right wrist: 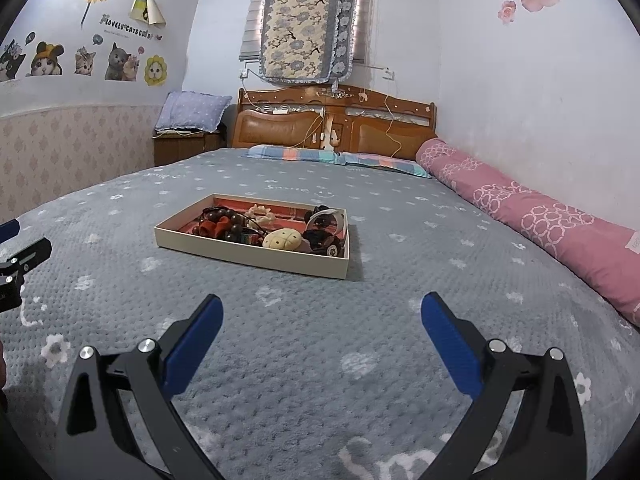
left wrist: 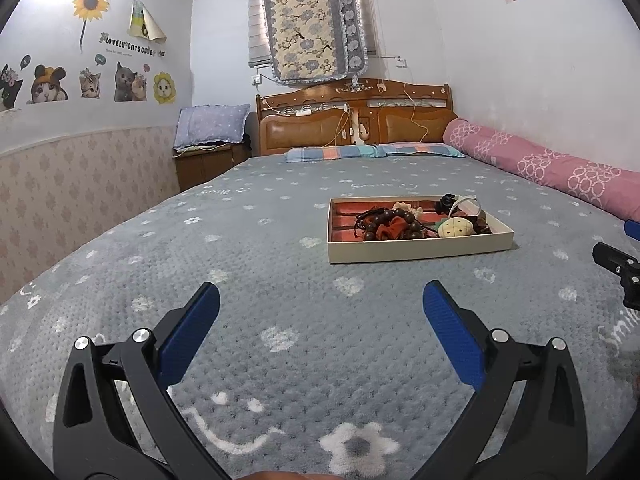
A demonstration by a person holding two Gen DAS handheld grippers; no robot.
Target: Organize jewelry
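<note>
Both grippers low over the blanket [left wrist: 280, 208], nearest the lens. Left gripper [left wrist: 320, 300] spread wide, holding nothing; right gripper [right wrist: 320, 312] likewise spread and empty. Side by side, aimed forward, likely poised for a first reach. Farther on, well apart from both: shallow tray [right wrist: 248, 254] resting flat on the blanket. Inside, left to right: dark beads [right wrist: 224, 222], cream plush charm [right wrist: 282, 239], black pieces [right wrist: 320, 236], heaped and tangled, not yet sorted. Pink bolster [right wrist: 540, 216] along the right wall.

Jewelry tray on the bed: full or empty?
Partly full: the tray holds a bead bracelet and other jumbled pieces; red lining shows.
</note>
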